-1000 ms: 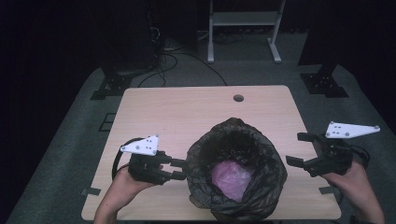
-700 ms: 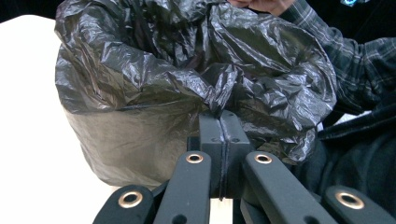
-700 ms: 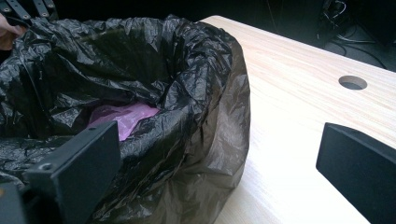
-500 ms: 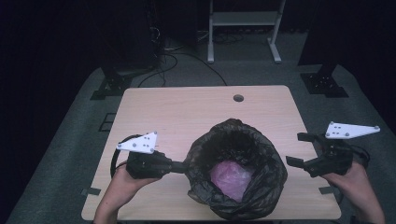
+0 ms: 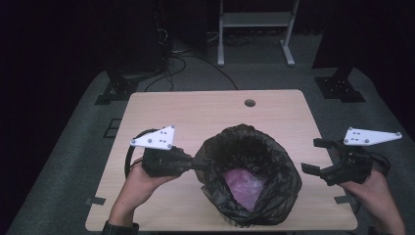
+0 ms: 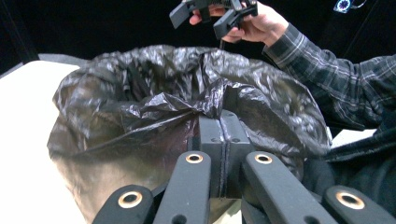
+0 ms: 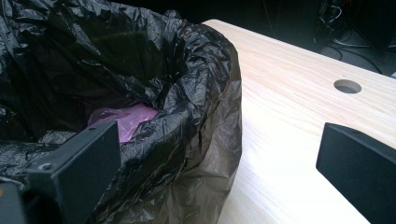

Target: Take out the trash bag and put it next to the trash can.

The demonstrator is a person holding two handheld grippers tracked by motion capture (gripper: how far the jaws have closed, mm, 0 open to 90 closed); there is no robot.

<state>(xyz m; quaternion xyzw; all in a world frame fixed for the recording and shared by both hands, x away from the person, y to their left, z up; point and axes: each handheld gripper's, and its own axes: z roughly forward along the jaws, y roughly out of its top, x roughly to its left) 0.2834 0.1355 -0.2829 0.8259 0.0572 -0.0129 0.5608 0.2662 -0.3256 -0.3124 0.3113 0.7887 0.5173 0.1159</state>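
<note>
The black bin bag (image 5: 249, 178) is standing open on the near half of the wooden table (image 5: 195, 112), with a pink item (image 5: 244, 183) lying inside. The left gripper (image 5: 198, 163) is pinching the bag's left rim, jaws closed flat on the film. The right gripper (image 5: 320, 156) is hovering just beside the bag's right side, jaws spread wide, gripping nothing.

One black bin bag (image 5: 254, 166), one pink item (image 5: 243, 183) inside, one table (image 5: 195, 112), two grippers: left gripper (image 5: 198, 164), right gripper (image 5: 317, 155).
</note>
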